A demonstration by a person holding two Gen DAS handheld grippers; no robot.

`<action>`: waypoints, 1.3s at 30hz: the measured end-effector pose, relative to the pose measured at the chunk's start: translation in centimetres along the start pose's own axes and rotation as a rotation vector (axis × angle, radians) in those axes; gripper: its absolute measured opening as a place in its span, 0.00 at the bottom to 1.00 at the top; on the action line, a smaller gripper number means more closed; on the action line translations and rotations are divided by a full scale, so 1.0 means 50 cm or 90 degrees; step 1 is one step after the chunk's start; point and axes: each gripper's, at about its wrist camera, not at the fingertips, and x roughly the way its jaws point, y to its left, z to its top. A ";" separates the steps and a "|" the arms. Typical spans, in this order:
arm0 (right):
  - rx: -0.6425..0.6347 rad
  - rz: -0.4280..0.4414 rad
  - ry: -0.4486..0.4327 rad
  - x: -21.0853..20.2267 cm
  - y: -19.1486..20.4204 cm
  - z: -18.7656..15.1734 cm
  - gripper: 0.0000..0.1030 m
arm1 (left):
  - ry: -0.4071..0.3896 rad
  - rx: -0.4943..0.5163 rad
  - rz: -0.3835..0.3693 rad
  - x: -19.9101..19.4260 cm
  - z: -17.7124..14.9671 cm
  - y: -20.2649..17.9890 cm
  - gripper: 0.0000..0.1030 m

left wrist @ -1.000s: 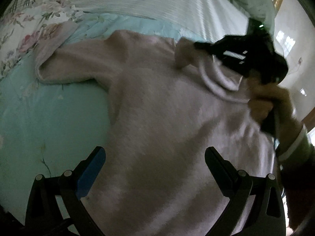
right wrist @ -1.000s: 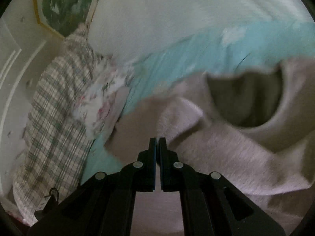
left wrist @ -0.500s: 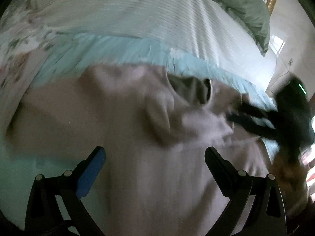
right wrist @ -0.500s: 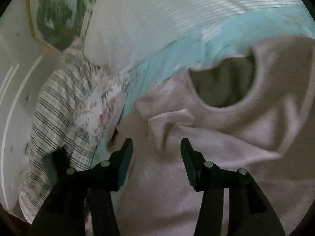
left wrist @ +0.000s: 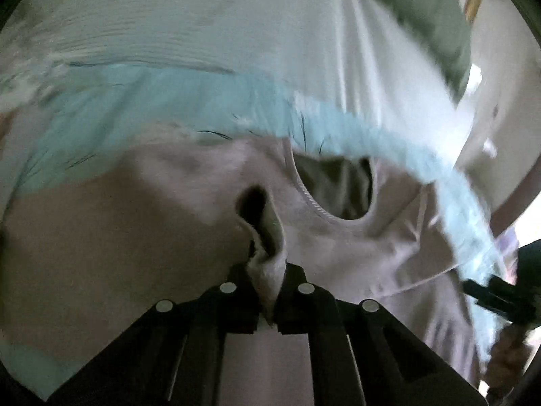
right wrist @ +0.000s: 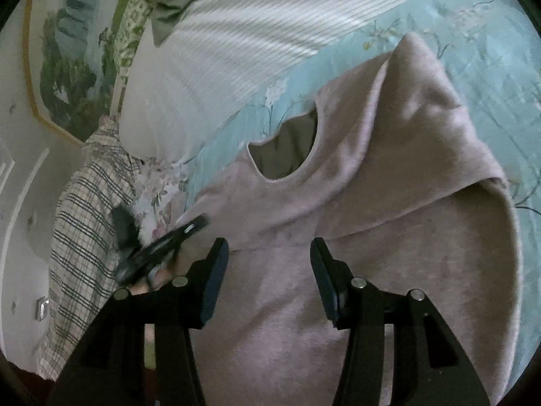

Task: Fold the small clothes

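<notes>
A pale pink fuzzy sweater (left wrist: 142, 237) lies on a light blue bedsheet (left wrist: 175, 101), neck opening (left wrist: 338, 186) facing the far side. My left gripper (left wrist: 267, 287) is shut on a fold of the sweater's sleeve end (left wrist: 267, 257) just left of the neck. In the right wrist view the sweater (right wrist: 389, 237) has its right sleeve folded over the body, with the neck opening (right wrist: 287, 149) ahead. My right gripper (right wrist: 267, 270) is open and empty above the chest area. The left gripper (right wrist: 162, 247) shows blurred at the left of that view.
A white ribbed blanket (right wrist: 236, 50) lies beyond the sweater. A plaid cloth (right wrist: 84, 220) and a floral pillow (right wrist: 159, 189) sit at the left. A framed picture (right wrist: 67, 50) hangs on the wall. The right gripper (left wrist: 500, 291) shows at the right edge of the left wrist view.
My left gripper moved forward and shut on the sleeve end. My right gripper let go of the fabric, opened and drew back to the right.
</notes>
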 end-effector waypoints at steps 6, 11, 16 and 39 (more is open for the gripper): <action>-0.006 0.006 0.015 0.014 0.010 -0.009 0.50 | 0.035 -0.036 -0.009 -0.015 -0.041 0.049 0.60; -0.015 -0.020 -0.004 -0.012 0.004 -0.012 0.50 | 0.099 -0.032 -0.017 0.072 -0.016 0.052 0.54; -0.017 -0.101 -0.053 -0.074 -0.036 0.021 0.50 | 0.061 0.004 0.033 0.072 -0.023 0.030 0.00; 0.018 -0.175 -0.094 -0.111 -0.112 0.098 0.58 | 0.033 -0.008 0.069 0.038 -0.010 0.061 0.02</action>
